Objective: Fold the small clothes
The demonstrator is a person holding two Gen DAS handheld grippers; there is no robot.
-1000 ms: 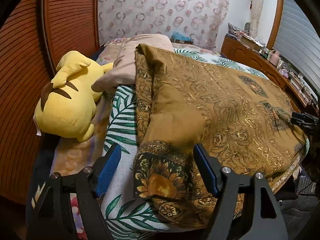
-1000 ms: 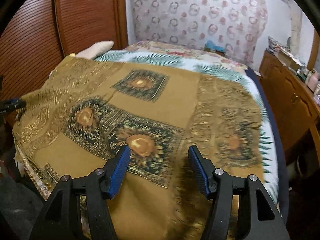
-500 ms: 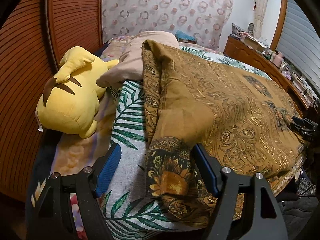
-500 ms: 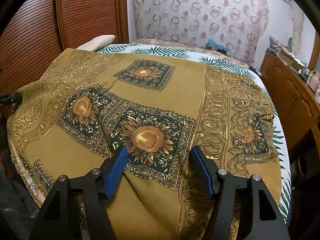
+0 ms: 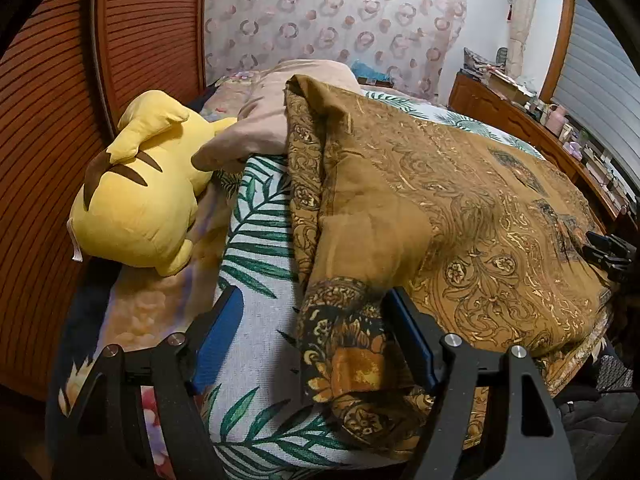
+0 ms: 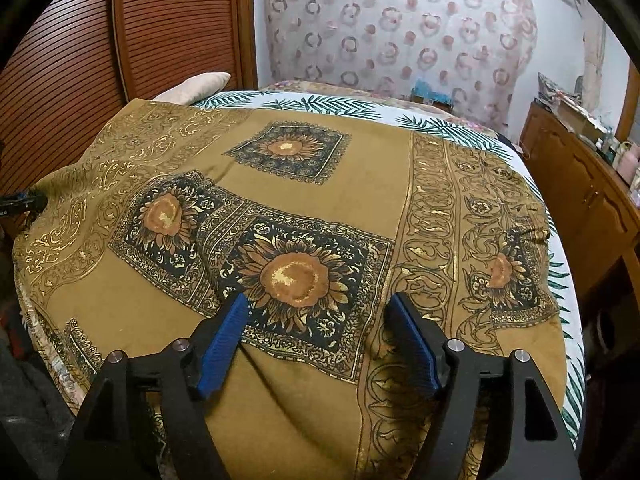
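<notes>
My left gripper (image 5: 312, 340), spread wide, empty: cloth (image 5: 440, 208) corner lay at 1 o'clock, nearest. Right gripper (image 6: 320, 336) likewise spread, above cloth middle.

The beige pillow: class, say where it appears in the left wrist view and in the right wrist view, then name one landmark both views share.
Left wrist: the beige pillow lies upper centre, between the yellow plush toy and the brown patterned cloth.
Right wrist: only its tip shows, upper left, behind the cloth.
Shared landmark: the ring-patterned curtain.
</notes>
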